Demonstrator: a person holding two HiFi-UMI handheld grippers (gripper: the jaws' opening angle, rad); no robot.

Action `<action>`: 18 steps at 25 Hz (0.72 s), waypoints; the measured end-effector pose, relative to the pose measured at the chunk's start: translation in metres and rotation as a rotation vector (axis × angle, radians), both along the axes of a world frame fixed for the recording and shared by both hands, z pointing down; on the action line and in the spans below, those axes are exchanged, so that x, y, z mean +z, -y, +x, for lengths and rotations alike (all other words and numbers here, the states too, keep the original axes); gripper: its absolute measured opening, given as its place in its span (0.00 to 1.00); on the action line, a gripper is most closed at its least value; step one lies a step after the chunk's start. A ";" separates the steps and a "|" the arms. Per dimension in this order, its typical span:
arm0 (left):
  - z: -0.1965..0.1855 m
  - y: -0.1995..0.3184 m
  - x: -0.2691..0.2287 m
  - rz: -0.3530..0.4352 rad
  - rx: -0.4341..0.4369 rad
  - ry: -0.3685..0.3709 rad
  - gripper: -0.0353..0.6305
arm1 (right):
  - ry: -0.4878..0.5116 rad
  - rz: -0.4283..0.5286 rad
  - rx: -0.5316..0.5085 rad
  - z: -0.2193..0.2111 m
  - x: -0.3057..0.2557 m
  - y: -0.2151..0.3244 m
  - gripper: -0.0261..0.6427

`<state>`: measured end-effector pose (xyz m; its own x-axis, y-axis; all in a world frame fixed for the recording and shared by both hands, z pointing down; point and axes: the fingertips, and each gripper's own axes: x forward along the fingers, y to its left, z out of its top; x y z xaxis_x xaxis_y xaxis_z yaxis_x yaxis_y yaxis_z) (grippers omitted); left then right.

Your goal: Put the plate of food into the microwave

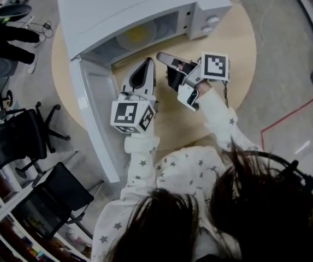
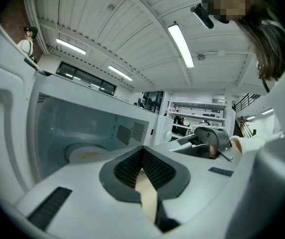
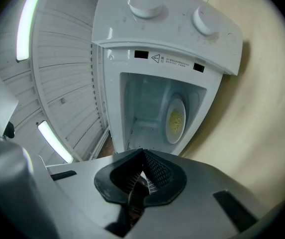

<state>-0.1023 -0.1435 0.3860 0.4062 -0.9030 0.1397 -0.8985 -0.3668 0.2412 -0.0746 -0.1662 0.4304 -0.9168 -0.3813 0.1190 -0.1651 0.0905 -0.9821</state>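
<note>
The white microwave [image 1: 134, 10] stands open on the round wooden table [image 1: 238, 42], its door [image 1: 96, 119] swung out to the left. Inside it lies the white plate of yellow food [image 1: 137, 35], also seen in the left gripper view [image 2: 85, 155] and the right gripper view [image 3: 175, 119]. My left gripper [image 1: 145, 64] hovers just in front of the opening, jaws shut and empty [image 2: 142, 151]. My right gripper [image 1: 163, 56] is beside it, to the right, pointing at the cavity, its jaws shut with nothing between them [image 3: 143, 156].
Two knobs [image 3: 144, 4] sit on the microwave's control panel at the right of the opening. Black office chairs [image 1: 30, 130] stand on the floor left of the table, and a person [image 1: 3, 42] is at the far left. Bare tabletop lies under both grippers.
</note>
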 end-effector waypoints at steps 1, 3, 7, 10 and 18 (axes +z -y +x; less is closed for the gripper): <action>0.003 -0.005 -0.004 0.004 0.006 -0.004 0.06 | 0.013 0.002 0.005 0.002 -0.005 -0.004 0.05; 0.008 -0.016 -0.011 0.009 0.019 -0.014 0.06 | 0.038 0.007 0.016 0.007 -0.014 -0.014 0.05; 0.019 -0.039 -0.021 0.033 0.043 -0.015 0.06 | 0.081 0.024 0.024 0.018 -0.026 -0.042 0.05; 0.025 -0.055 -0.035 0.057 0.070 -0.040 0.05 | 0.124 0.022 0.027 0.024 -0.035 -0.057 0.05; 0.046 -0.078 -0.061 0.111 0.143 -0.038 0.06 | 0.178 0.032 -0.033 0.038 -0.058 -0.081 0.05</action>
